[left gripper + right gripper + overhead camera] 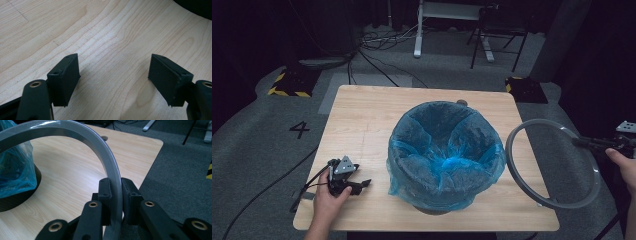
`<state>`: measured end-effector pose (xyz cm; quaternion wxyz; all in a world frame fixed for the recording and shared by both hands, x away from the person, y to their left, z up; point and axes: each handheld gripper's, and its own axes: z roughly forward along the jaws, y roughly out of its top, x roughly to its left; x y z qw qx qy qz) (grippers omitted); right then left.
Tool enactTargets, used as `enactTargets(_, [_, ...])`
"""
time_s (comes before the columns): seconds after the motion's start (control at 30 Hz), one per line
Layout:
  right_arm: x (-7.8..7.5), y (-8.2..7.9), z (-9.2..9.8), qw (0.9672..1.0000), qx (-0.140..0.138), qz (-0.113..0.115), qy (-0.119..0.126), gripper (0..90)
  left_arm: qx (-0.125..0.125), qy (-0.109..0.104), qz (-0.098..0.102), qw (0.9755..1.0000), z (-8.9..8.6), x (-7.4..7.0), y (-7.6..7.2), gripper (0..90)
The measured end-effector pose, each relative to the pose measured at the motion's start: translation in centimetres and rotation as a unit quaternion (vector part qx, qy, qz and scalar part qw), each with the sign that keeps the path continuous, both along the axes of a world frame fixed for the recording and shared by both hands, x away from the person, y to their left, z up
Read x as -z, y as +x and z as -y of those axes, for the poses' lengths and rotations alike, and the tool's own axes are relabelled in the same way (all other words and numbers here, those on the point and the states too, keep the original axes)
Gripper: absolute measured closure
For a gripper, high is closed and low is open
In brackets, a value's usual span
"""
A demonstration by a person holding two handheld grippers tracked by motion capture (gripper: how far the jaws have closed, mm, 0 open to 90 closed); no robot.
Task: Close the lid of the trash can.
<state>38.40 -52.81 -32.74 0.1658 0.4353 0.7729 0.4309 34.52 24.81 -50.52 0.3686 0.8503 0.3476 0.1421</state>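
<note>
A person is sitting at a pale wooden table (362, 120), holding a two-jaw gripper in each hand. The left hand (326, 200) is resting on the near left part of the tabletop, its forearm coming in from the bottom edge. The left gripper (362, 184) is lying low and pointing rightward toward a black bin (432, 209) lined with a blue plastic bag (444, 155). In the left gripper view, its jaws are standing wide apart over bare wood with nothing between them.

The right hand (624, 165) is reaching in from the right edge, off the table's right side. The right gripper (584, 143) is clenching a large grey ring (517, 165), which is hanging in the air, tilted, just right of the bin and partly overhanging the table's right edge. In the right gripper view, the pads are pressing on both faces of the ring's band (113, 182), and the ring is arching up and away to the left.

The bin is standing a little right of the table's centre, its bag folded over the rim. Bare tabletop is lying open to the left and behind the bin. Beyond the right edge, grey carpet (180, 170) is stretching away.
</note>
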Motion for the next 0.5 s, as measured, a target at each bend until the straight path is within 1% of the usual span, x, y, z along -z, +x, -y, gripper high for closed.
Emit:
enactTargets(0.03, [-0.3,-0.1,0.0,1.0,0.0,0.003,0.005,79.5,0.0,0.0,0.0,1.0,0.0,0.0,0.0,25.0])
enactTargets(0.27, [-2.8,-0.3,-0.1,0.9997,-0.002,0.024,0.007,79.5,0.0,0.0,0.0,1.0,0.0,0.0,0.0,25.0])
enactTargets(0.33, [-3.6,-0.3,-0.2,0.9995,-0.004,0.03,0.012,79.5,0.0,0.0,0.0,1.0,0.0,0.0,0.0,25.0])
enactTargets(0.5, [-5.5,-0.1,-1.0,0.9993,-0.004,0.038,0.005,79.5,0.0,0.0,0.0,1.0,0.0,0.0,0.0,25.0])
